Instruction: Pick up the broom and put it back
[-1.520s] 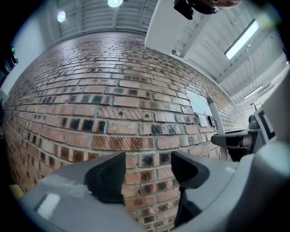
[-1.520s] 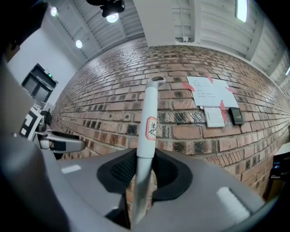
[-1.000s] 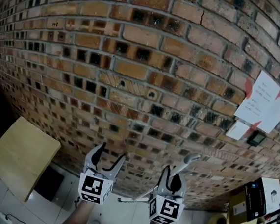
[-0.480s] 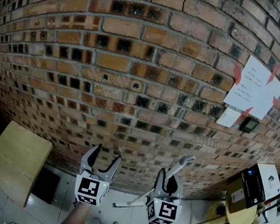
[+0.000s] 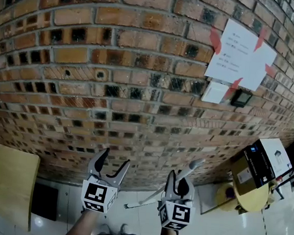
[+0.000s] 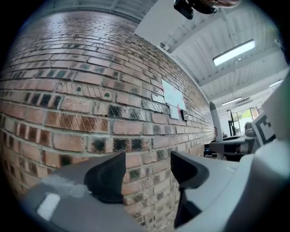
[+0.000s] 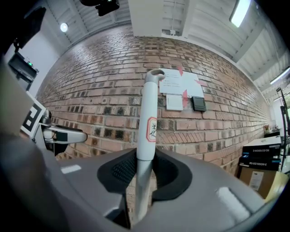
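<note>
The broom has a white handle [image 7: 147, 118] with a red-edged sticker, and it stands upright between my right gripper's [image 7: 144, 168] pads. In the head view the handle [image 5: 193, 167] slants up to the right and the pale bristle head [image 5: 129, 206] hangs low over the floor. My right gripper [image 5: 178, 183] is shut on that handle. My left gripper [image 5: 114, 161] is beside it on the left, open with nothing between its fingers. In the left gripper view the open left gripper [image 6: 147, 172] faces the brick wall, with the handle tip [image 6: 213, 118] at the right.
A brick wall [image 5: 130, 76] fills the view ahead. Taped to it are white papers [image 5: 242, 55] above a small black box [image 5: 240, 98]. A cardboard box [image 5: 261, 164] sits on a yellow stool [image 5: 252, 202] at the right. A wooden board [image 5: 8, 185] leans at the left on the white tiled floor [image 5: 213, 234].
Both grippers have moved to the right along the wall and a little down. The papers and the cardboard box are nearer the middle. The right gripper still holds the broom.
</note>
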`<act>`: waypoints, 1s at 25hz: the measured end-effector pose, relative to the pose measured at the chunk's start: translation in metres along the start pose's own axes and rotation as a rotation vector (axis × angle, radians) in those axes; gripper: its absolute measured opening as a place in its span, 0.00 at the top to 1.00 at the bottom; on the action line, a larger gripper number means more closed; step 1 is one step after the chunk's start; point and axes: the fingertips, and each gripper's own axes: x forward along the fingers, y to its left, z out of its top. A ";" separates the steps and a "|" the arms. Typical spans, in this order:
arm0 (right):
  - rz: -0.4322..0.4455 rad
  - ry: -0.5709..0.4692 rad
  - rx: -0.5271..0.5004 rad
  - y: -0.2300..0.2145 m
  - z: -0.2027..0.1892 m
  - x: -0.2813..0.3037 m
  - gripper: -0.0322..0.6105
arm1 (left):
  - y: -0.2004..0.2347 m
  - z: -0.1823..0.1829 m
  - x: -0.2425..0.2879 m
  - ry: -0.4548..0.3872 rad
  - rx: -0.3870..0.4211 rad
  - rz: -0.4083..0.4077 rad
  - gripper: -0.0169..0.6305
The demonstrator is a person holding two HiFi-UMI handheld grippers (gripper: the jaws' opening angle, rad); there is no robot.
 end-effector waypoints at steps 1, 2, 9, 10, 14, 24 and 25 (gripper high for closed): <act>-0.019 0.004 0.004 -0.009 -0.003 -0.004 0.81 | -0.010 -0.002 0.006 0.003 0.003 -0.030 0.48; -0.032 0.004 0.008 -0.019 -0.005 -0.006 0.81 | -0.019 -0.003 0.012 0.003 0.009 -0.058 0.48; -0.100 0.008 0.022 -0.077 -0.031 -0.014 0.81 | -0.085 -0.012 0.051 0.002 0.035 -0.232 0.50; -0.110 0.014 0.023 -0.084 -0.036 -0.017 0.81 | -0.095 -0.015 0.055 0.006 0.034 -0.255 0.50; -0.139 0.051 0.028 -0.112 -0.064 -0.024 0.81 | -0.126 -0.030 0.069 0.029 0.038 -0.333 0.50; -0.164 0.194 0.049 -0.152 -0.160 -0.030 0.81 | -0.173 -0.088 0.095 0.108 0.037 -0.445 0.50; -0.163 0.214 0.052 -0.154 -0.173 -0.029 0.81 | -0.175 -0.095 0.097 0.114 0.041 -0.449 0.50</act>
